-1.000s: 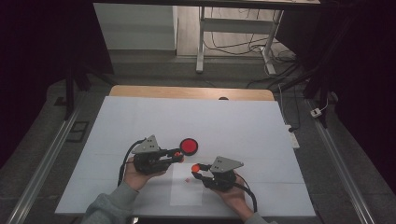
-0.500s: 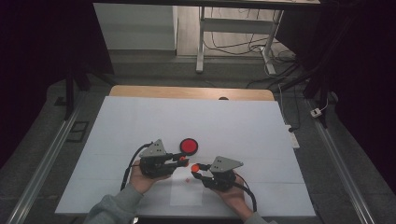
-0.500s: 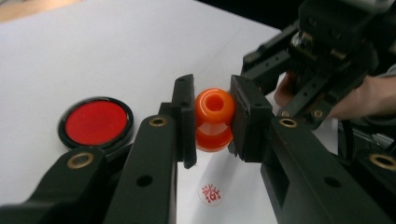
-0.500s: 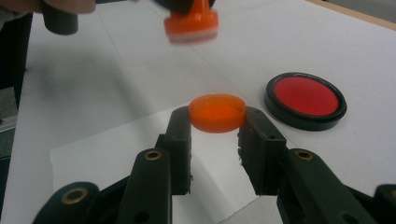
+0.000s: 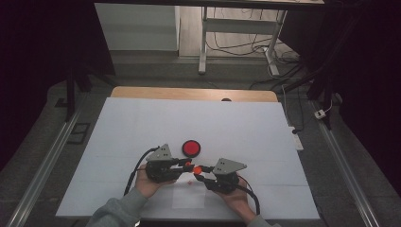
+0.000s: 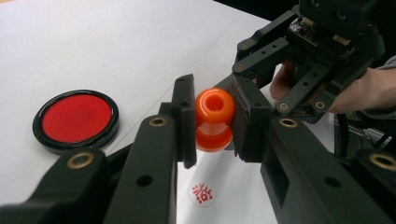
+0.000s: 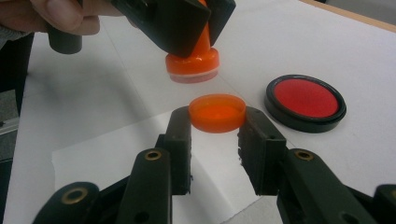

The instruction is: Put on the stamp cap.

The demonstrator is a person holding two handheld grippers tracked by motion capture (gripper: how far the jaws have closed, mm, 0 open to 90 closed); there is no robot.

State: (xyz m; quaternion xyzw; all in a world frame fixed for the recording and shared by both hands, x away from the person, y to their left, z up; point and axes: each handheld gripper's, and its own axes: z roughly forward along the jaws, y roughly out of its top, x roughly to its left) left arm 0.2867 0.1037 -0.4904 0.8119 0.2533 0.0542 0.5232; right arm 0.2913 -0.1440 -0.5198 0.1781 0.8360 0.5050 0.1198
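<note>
Orange plastic stamp (image 6: 214, 119), light, stiff and slick, sat clamped at its waist between the left gripper (image 6: 213, 122) jaws; the right gripper (image 7: 215, 125) pinched its shallow cap (image 7: 217, 112) just below.

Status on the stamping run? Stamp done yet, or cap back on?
Done: a red seal impression sits on the white paper sheet, and the round red ink pad lies open beside it. In hand: the left gripper holds the orange plastic stamp; the right gripper holds its orange cap just below the stamp's base. Left: seating the cap, setting it down.
</note>
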